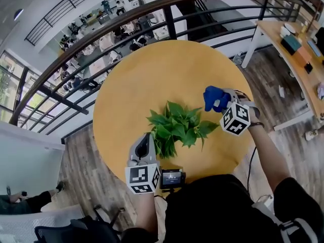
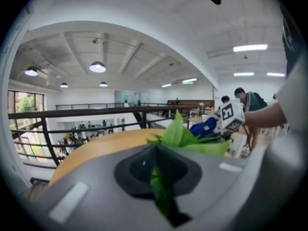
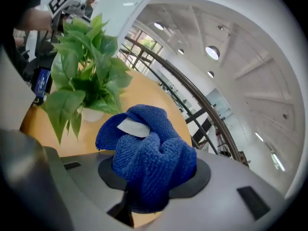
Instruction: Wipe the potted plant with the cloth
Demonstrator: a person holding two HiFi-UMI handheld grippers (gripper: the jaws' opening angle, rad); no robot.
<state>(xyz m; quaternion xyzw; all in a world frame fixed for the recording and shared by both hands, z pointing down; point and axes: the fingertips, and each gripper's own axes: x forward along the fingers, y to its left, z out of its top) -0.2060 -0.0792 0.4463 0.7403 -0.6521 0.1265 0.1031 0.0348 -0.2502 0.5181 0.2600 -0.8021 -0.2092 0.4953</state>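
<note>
The potted plant (image 1: 178,127) stands mid-table with broad green leaves, and its white pot (image 3: 91,113) shows in the right gripper view. My left gripper (image 1: 150,139) is at the plant's near left side, shut on a green leaf (image 2: 161,192) that runs between its jaws. To the plant's right, my right gripper (image 1: 224,101) is shut on a bunched blue cloth (image 1: 214,97). The cloth (image 3: 150,157) fills the jaws and has a white label on top. It hangs a short way from the outer leaves (image 3: 82,66), not touching them. From the left gripper view the blue cloth (image 2: 204,127) shows just beyond the leaves (image 2: 180,134).
The round yellow table (image 1: 152,80) stands against a dark metal railing (image 1: 167,19) over a lower floor. A small screen device (image 1: 172,178) hangs at my chest by the table's near edge. A wooden desk (image 1: 296,44) with items stands at the far right.
</note>
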